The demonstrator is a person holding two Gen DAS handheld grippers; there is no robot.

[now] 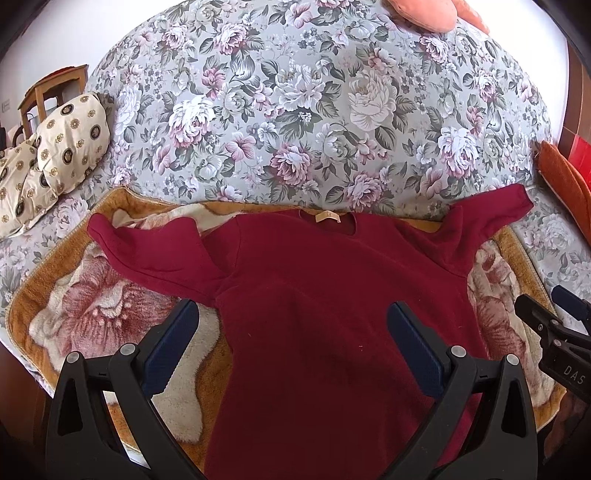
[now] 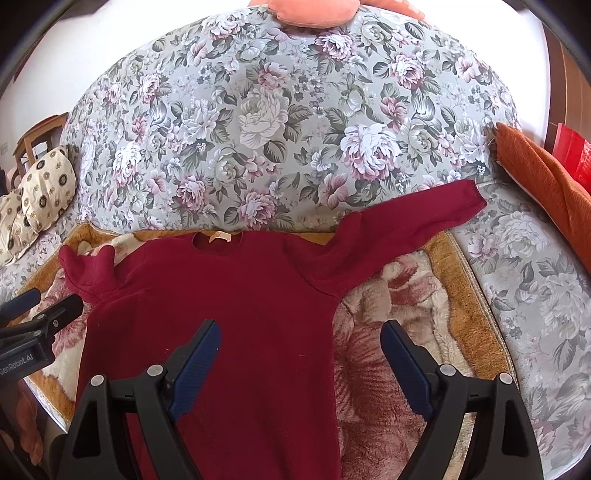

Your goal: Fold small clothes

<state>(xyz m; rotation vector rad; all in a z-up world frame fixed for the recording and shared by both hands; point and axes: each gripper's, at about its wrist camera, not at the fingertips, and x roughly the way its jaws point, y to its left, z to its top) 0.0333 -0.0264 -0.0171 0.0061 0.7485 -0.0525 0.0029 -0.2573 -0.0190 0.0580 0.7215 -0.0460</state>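
A small dark red long-sleeved top (image 1: 314, 295) lies flat on a plush floral blanket (image 1: 92, 317), collar away from me, both sleeves spread outward. My left gripper (image 1: 293, 317) is open and empty, hovering over the top's left side. My right gripper (image 2: 301, 339) is open and empty over the top's right edge; the top (image 2: 221, 295) and its right sleeve (image 2: 406, 225) show in the right wrist view. Each gripper appears at the edge of the other's view, the right one (image 1: 554, 325) and the left one (image 2: 37, 317).
The blanket (image 2: 406, 332) covers a sofa seat with a grey floral cover (image 1: 295, 110). Cream patterned cushions (image 1: 66, 147) sit at the left, an orange cushion (image 2: 546, 192) at the right, a peach cushion (image 2: 306, 14) on top. A wooden chair (image 1: 48, 88) stands far left.
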